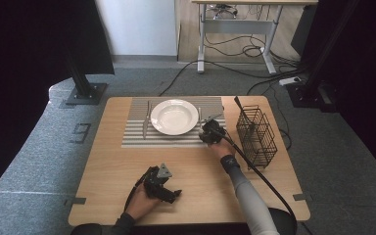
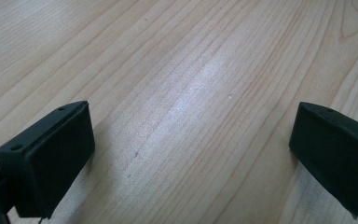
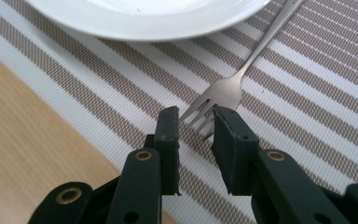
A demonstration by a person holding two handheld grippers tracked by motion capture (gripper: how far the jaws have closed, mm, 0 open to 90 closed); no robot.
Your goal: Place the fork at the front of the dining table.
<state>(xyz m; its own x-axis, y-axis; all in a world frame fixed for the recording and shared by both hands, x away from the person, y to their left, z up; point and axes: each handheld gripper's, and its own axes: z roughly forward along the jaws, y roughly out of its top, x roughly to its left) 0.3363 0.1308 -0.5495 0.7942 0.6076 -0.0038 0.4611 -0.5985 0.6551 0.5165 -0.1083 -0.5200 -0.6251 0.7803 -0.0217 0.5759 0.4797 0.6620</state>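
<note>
A metal fork (image 3: 228,88) lies on the striped placemat (image 3: 307,116) just right of the white plate (image 1: 174,116), its handle pointing away. My right gripper (image 3: 196,122) has its jaws closed in on the fork's tines, one jaw on each side, low over the mat; it sits at the plate's right (image 1: 210,131). My left gripper (image 1: 165,188) rests near the table's front edge, open (image 2: 191,140), with bare wood between its jaws. A knife (image 1: 146,120) lies left of the plate.
A black wire basket (image 1: 257,134) stands at the table's right side, close to the right hand. The wooden table (image 1: 196,171) has free room between the placemat and the front edge. A cable trails from the right gripper across the front right.
</note>
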